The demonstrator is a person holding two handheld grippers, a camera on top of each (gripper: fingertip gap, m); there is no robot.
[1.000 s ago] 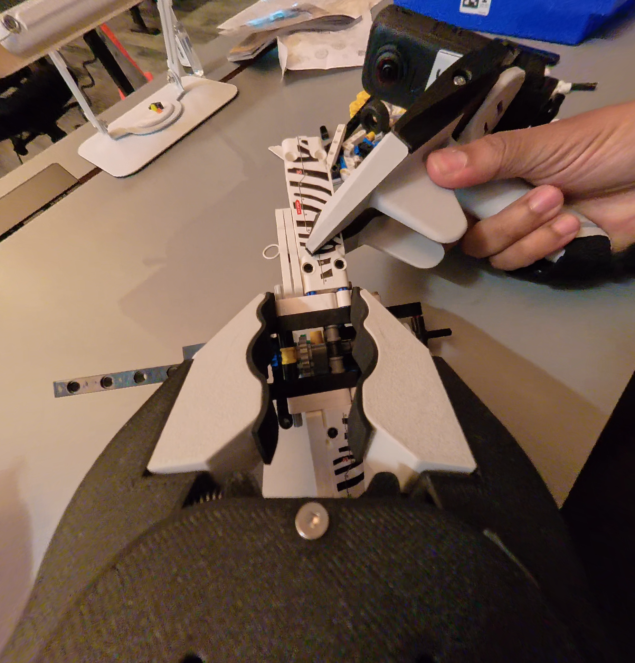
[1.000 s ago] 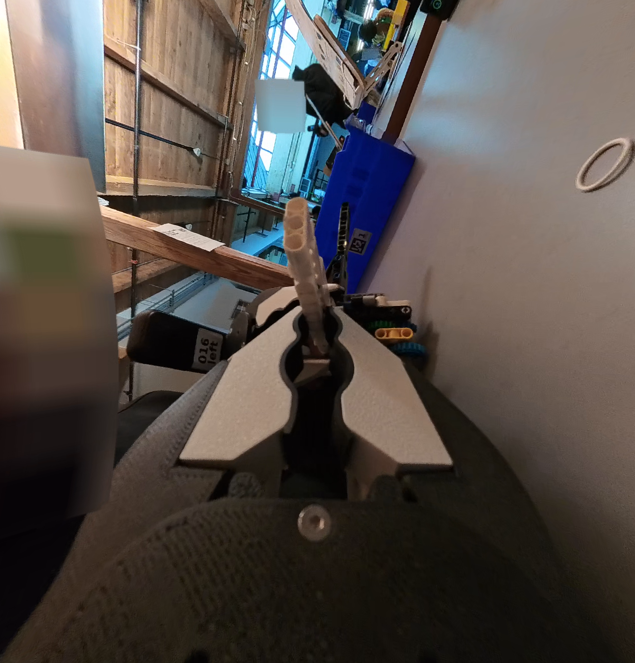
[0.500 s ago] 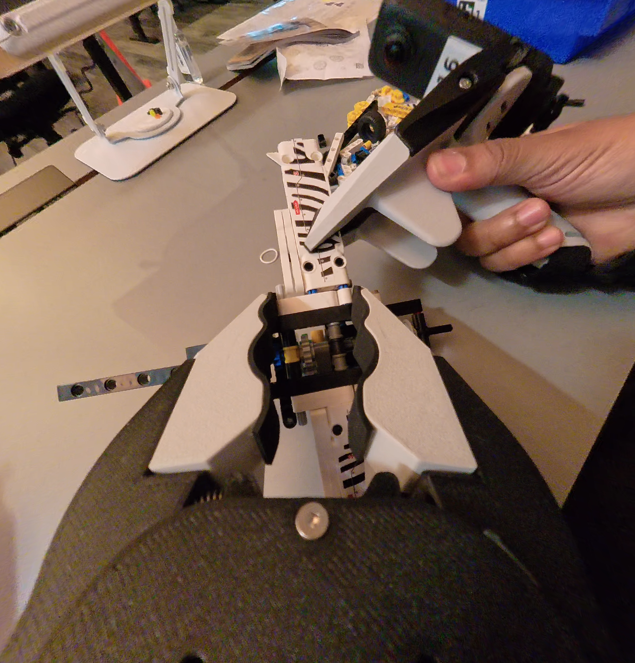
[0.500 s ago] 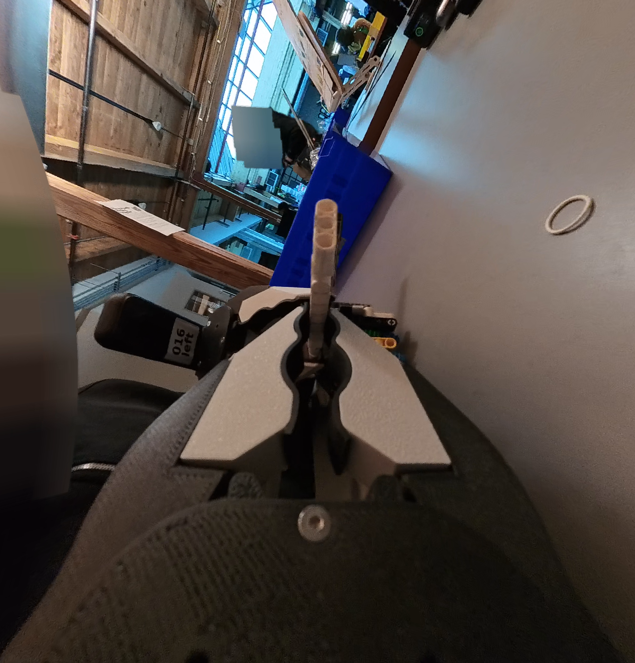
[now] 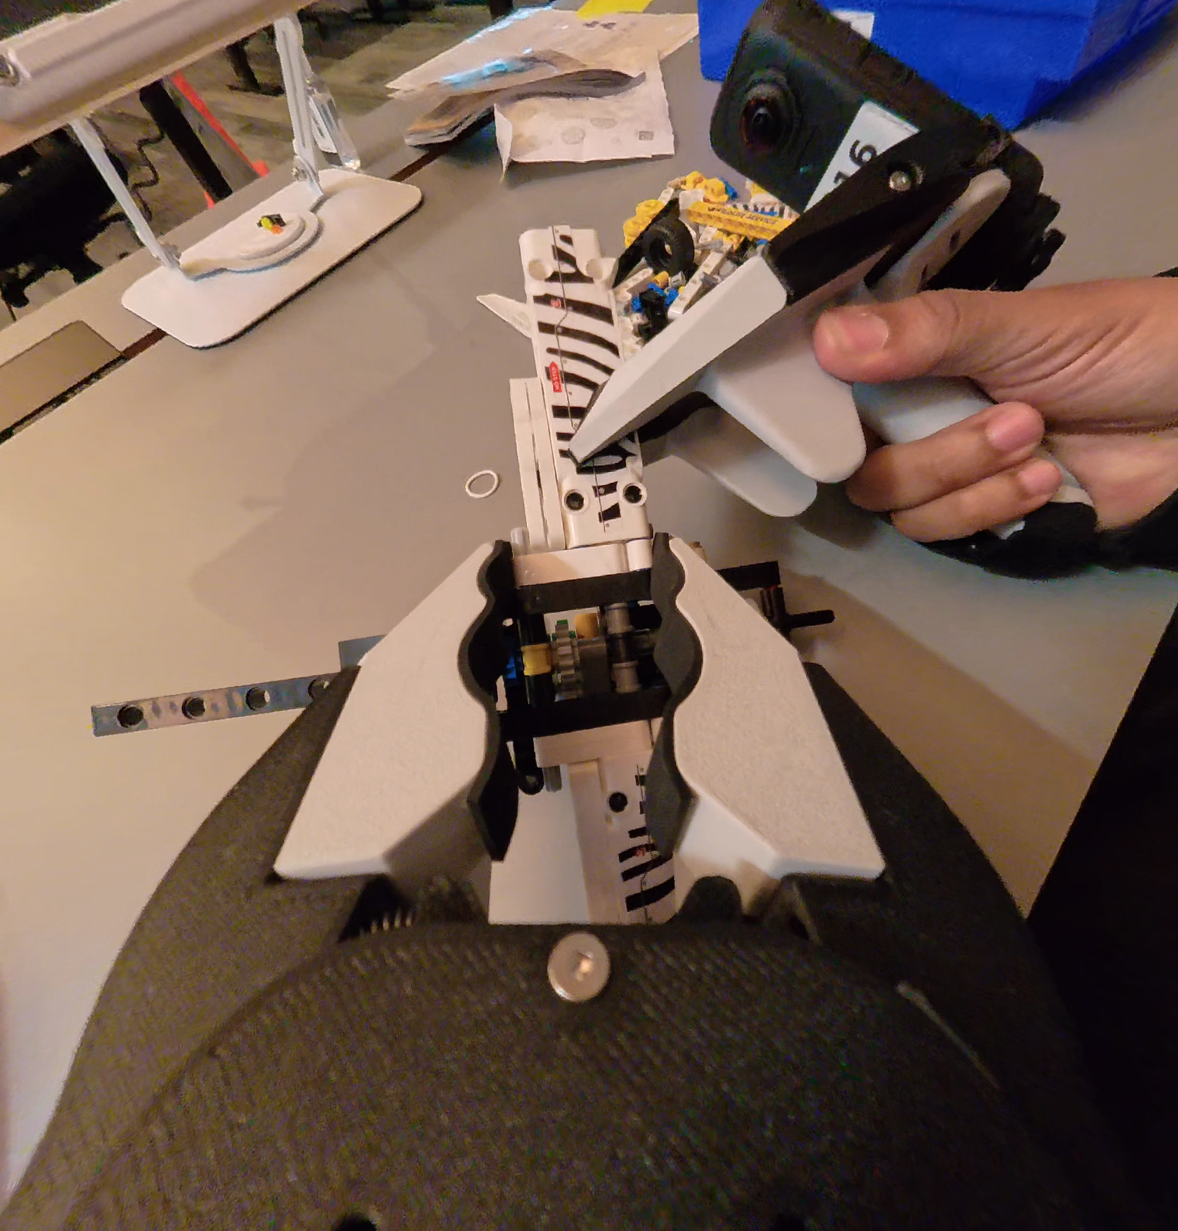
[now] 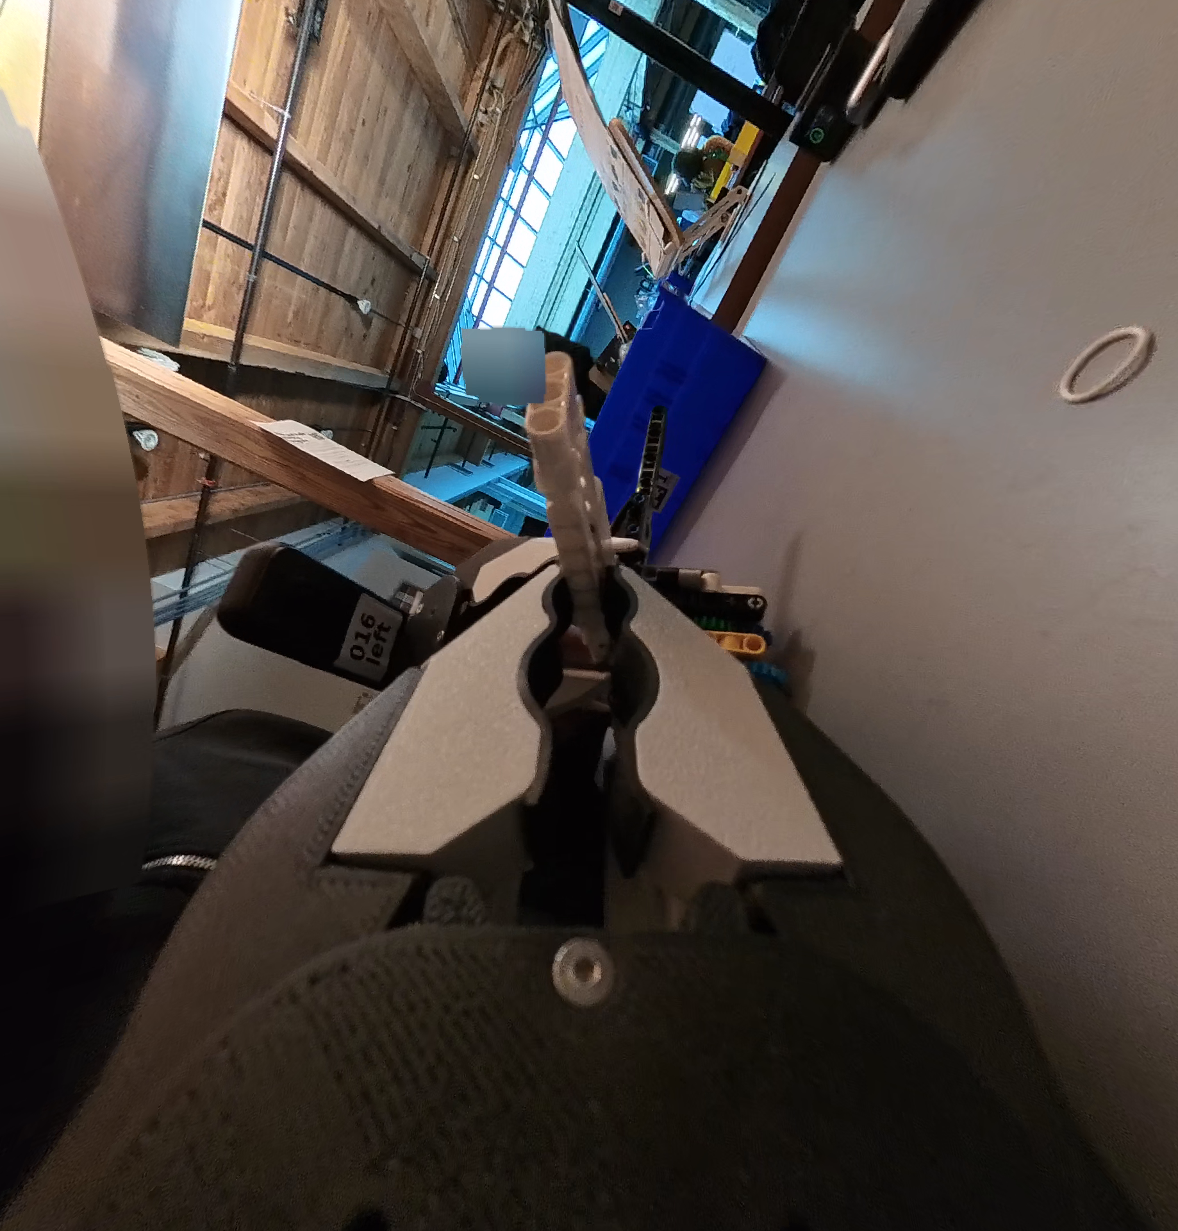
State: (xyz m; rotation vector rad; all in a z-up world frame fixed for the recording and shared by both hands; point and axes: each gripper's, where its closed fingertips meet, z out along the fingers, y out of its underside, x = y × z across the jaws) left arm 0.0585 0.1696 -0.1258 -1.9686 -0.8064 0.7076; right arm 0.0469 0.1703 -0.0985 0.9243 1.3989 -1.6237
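Observation:
My left gripper [image 5: 583, 553] is shut on a toy-brick model: its pads press the sides of the black frame [image 5: 586, 589] that holds grey gears. A long white panel with black stripes [image 5: 576, 333] runs forward from that frame. My right gripper [image 5: 583, 456], held by a hand [image 5: 1039, 400], comes in from the right and pinches the striped panel by its edge. In the right wrist view the right gripper [image 6: 586, 586] is closed on that white panel [image 6: 566, 466], seen edge-on and sticking out past the fingertips. The left gripper's black body [image 6: 320, 619] lies just behind it.
A white ring [image 5: 482, 483] lies on the grey table left of the model and also shows in the right wrist view [image 6: 1102, 365]. A holed metal strip [image 5: 207, 706], a lamp base [image 5: 273, 246], papers [image 5: 546, 86], a pile of loose bricks [image 5: 693, 246] and a blue bin [image 5: 972, 40] surround it. The grippers are tip to tip, or close to it.
The right gripper has rocked a little while staying on the striped panel, so the panel tilts differently between its fingers. The left gripper's hold on the frame is unchanged.

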